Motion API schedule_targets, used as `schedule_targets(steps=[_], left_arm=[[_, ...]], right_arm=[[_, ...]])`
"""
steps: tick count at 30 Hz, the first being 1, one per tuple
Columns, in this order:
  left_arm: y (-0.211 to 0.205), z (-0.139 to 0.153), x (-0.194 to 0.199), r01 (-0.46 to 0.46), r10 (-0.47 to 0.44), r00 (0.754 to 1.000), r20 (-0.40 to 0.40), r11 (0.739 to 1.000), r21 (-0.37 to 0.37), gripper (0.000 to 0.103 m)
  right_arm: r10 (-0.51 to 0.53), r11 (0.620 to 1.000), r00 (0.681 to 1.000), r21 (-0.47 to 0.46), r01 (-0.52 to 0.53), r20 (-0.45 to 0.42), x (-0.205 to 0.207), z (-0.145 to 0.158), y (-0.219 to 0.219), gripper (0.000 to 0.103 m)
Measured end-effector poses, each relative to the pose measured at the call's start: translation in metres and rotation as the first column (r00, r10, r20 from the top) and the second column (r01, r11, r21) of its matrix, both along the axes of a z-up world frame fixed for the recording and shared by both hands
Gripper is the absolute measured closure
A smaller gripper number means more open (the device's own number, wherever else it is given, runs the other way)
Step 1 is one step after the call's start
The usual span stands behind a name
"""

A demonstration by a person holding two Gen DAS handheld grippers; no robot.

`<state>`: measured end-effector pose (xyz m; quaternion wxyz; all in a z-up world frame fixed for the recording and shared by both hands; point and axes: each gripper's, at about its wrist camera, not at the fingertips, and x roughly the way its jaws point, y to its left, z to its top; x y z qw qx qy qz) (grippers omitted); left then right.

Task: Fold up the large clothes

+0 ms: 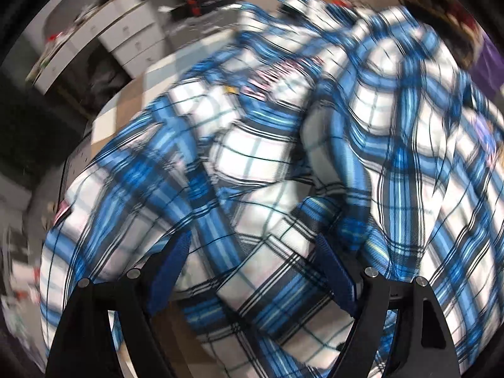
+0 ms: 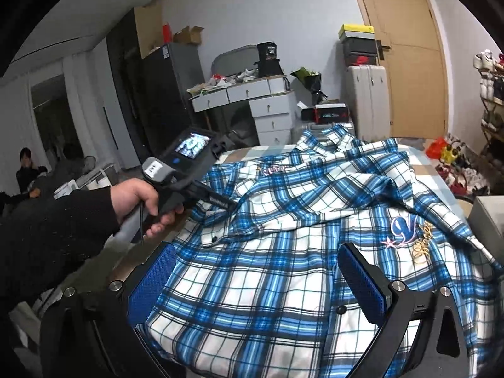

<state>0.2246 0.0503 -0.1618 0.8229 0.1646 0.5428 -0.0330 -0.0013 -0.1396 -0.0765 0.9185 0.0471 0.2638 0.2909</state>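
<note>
Both blue pads of my left gripper (image 1: 252, 271) stand apart over the rumpled blue-and-white plaid shirt (image 1: 267, 163); I should pinch one layer. Right view: my right gripper (image 2: 255, 280) gapes, empty, above the shirt (image 2: 283, 267) on the bed.

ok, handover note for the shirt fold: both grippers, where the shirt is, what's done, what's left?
Left gripper: open, tilted down over the plaid shirt, cloth between the fingers but no visible pinch; its view is blurred.
Right gripper: open, low over the near hem, holding nothing.
Shirt: lying crumpled on the bed, collar toward the far end, one side flopped across the middle, embroidered logo on the right.
Done: shirt is laid out, no clean fold yet.
Left: flatten it, fold the sides and sleeves in, then fold lengthwise.
</note>
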Motion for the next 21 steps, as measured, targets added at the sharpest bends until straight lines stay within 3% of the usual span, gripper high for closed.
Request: schedule_targets(steps=[3, 7, 10, 14, 21], left_arm=[[-0.006, -0.007, 0.002, 0.032, -0.032, 0.999, 0.000, 0.999, 0.003, 0.029], [-0.010, -0.007, 0.000, 0.062, -0.066, 0.997, -0.035, 0.993, -0.099, 0.074], [-0.019, -0.006, -0.005, 0.083, -0.085, 0.996, -0.039, 0.995, -0.049, 0.092], [-0.011, -0.001, -0.010, 0.054, -0.058, 0.997, -0.053, 0.996, -0.065, 0.099], [0.021, 0.013, -0.014, -0.032, 0.031, 0.999, -0.021, 0.999, -0.030, 0.099]], right_arm=[[-0.005, 0.999, 0.999, 0.041, 0.006, -0.032, 0.005, -0.001, -0.007, 0.000], [-0.012, 0.996, 0.998, 0.082, 0.017, -0.061, 0.007, 0.000, -0.015, 0.000], [-0.012, 0.995, 0.997, 0.100, 0.020, -0.080, 0.009, -0.001, -0.017, 0.000], [-0.014, 0.994, 0.995, 0.104, 0.024, -0.096, 0.011, -0.002, -0.018, 0.000], [-0.021, 0.993, 0.995, 0.115, 0.033, -0.098, 0.010, -0.002, -0.021, 0.000]])
